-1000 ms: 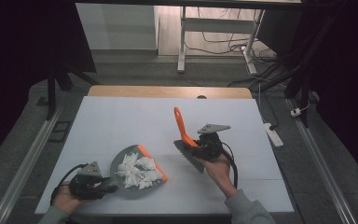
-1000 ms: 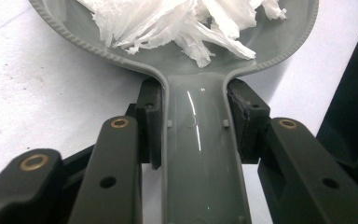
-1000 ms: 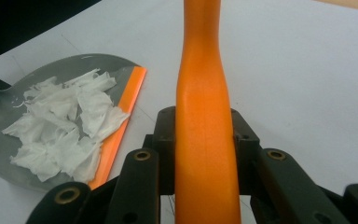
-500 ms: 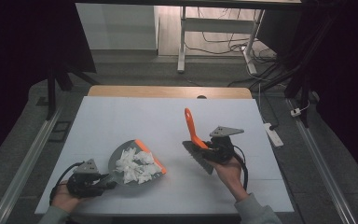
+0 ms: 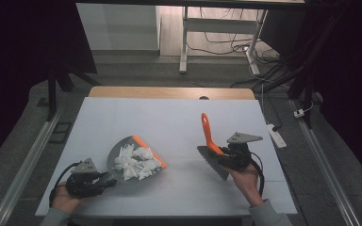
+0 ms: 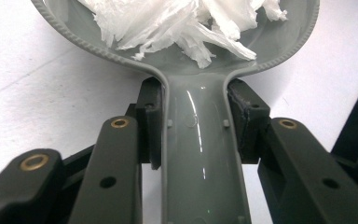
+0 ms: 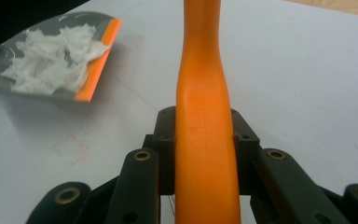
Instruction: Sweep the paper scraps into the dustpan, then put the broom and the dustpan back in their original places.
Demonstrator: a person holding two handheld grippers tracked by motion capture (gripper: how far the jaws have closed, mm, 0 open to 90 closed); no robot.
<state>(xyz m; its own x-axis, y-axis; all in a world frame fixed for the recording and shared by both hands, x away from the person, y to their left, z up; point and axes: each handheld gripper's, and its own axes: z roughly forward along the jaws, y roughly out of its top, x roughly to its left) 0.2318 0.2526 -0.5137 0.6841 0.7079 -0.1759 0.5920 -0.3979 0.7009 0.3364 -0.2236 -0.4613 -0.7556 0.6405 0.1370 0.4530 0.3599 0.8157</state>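
- On the white table [image 5: 179,117], the left gripper [image 5: 104,179] pinches the grey handle of the dustpan [image 5: 122,162], jaws pressed on both sides of it.
- White paper scraps [image 5: 134,160] lie heaped in the pan, behind its orange lip.
- Well apart to the right, the right gripper [image 5: 217,153] clamps the orange-handled brush [image 5: 208,134], its handle rising away.
- No readable writing shows on either tool.

The tabletop [image 5: 179,122] is evenly lit from above, while the room around it sinks into near-black. Shadows are soft and short beside the dustpan [image 5: 136,162]. A glare streak runs down its handle in the left gripper view. Both gripper views blur at the bottom; the high view is grainy and dim.
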